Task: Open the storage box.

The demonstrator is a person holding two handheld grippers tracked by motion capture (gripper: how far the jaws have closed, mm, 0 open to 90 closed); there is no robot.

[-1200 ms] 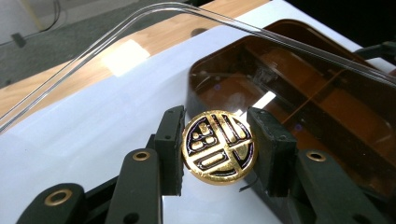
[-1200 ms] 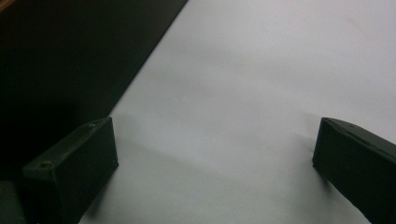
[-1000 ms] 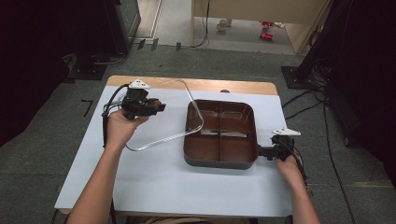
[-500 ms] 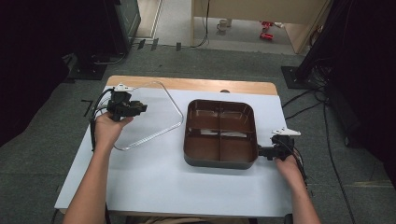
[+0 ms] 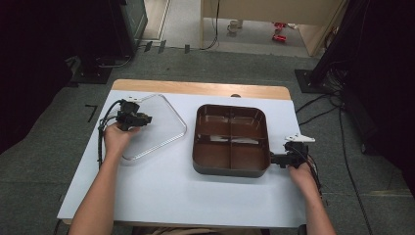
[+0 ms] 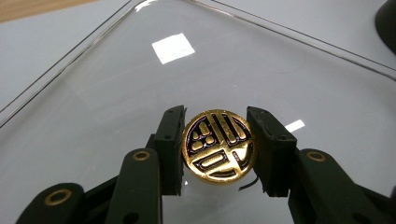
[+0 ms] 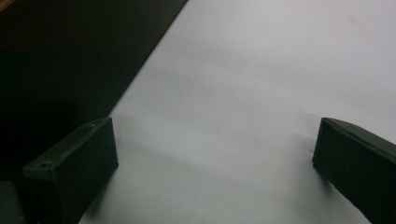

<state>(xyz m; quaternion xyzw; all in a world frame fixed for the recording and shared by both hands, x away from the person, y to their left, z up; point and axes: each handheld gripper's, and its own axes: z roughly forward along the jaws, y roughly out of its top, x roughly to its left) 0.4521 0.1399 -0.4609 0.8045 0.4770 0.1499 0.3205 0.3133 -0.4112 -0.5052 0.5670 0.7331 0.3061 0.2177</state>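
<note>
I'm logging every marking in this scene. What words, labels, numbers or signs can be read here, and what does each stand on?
Gold knob on the clear lid, between the left gripper's jaws: a black-and-gold emblem like a stylised seal character; I cannot read it as a word.
Brown tray: no text seen.
Table: no text seen.
Red items on the far floor: too small and blurred to read.

Left gripper (image 5: 142, 118) carried clear lid (image 5: 161, 128) leftward off brown tray (image 5: 231, 169), down onto table (image 5: 161, 196).
</note>
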